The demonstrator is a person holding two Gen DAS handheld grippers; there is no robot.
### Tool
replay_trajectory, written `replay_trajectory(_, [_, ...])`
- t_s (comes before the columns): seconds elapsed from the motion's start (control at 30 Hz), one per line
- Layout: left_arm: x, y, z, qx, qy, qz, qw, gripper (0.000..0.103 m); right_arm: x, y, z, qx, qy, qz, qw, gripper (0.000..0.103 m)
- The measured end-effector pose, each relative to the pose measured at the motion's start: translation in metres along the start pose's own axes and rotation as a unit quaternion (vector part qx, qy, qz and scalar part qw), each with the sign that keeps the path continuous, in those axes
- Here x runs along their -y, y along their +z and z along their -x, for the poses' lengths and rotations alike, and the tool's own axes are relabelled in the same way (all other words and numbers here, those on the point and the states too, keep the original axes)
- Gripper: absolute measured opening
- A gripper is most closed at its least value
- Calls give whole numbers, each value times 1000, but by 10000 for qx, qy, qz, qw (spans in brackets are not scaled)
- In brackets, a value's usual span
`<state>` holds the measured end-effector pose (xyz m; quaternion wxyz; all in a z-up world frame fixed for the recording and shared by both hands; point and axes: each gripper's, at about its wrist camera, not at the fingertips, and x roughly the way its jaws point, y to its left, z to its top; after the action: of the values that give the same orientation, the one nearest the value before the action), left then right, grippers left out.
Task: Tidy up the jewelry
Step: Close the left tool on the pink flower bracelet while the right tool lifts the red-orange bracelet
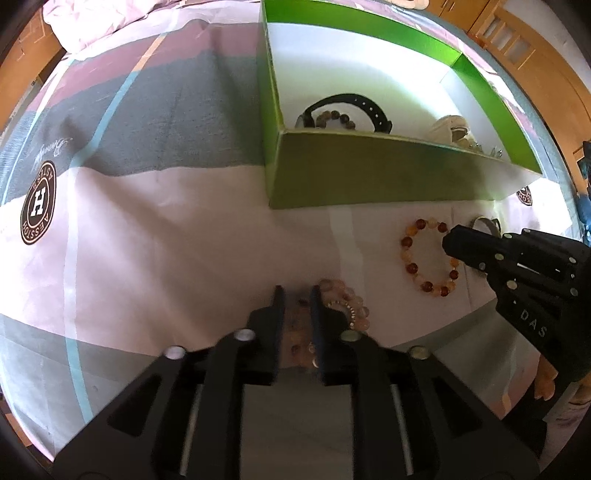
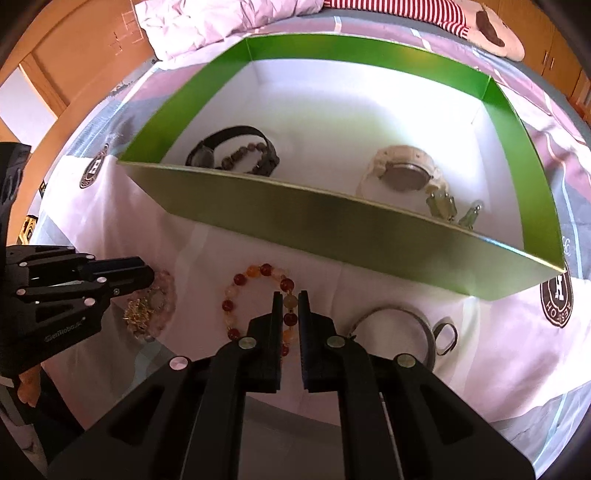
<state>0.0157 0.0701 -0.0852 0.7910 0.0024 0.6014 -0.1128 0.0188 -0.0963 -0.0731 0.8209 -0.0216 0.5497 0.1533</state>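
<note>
A green box (image 1: 369, 173) (image 2: 332, 225) with a white inside lies on the bed and holds a black watch (image 2: 236, 147), a dark bead bracelet (image 2: 240, 153), a white watch (image 2: 402, 173) and small clips (image 2: 443, 206). My left gripper (image 1: 297, 295) (image 2: 144, 277) is shut on a pale pink bead bracelet (image 1: 347, 299) (image 2: 162, 295) lying on the sheet. My right gripper (image 2: 290, 299) (image 1: 448, 240) is shut on the near side of a red and amber bead bracelet (image 2: 258, 273) (image 1: 417, 254).
A metal bangle (image 2: 399, 314) and a small ring-shaped piece (image 2: 448, 332) lie on the sheet right of my right gripper. The patterned bedsheet (image 1: 166, 240) spreads left. A rumpled quilt (image 2: 221, 22) and a striped plush toy (image 2: 443, 14) lie beyond the box.
</note>
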Motion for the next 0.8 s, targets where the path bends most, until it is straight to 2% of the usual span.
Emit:
replay_trajectory(0.13, [6,-2,-4,-12,145,-150,9998,21,1,0,-5,20,-176,-14,9998,13])
replay_trajectory(0.27, [7,-3,-4,1,168,-166,9997,21,0,0,-10,2,-228,26,9997,14])
replay_trajectory(0.37, [4,-2,-3,30,136,-69,9999,8,-4,0,-12,29,-307,139,9994,14])
replay_trajectory(0.43, [3,-2,-1,70,47,22,10000,8,-3,-2,-10,41,-291,172,9994,13])
replay_trajectory(0.47, [2,-1,1,132,-26,54,9999,8,-3,-2,-9,34,-236,150,9996,7])
replay_trajectory(0.53, [2,0,8,264,-175,102,9994,8,-3,-3,-6,79,-122,130,9998,7])
replay_trajectory(0.7, [7,4,33,608,-599,141,9963,8,-5,2,19,477,48,116,9988,7])
replay_trajectory(0.8, [18,6,48,774,-817,81,9936,8,-2,3,41,731,301,-31,9969,7])
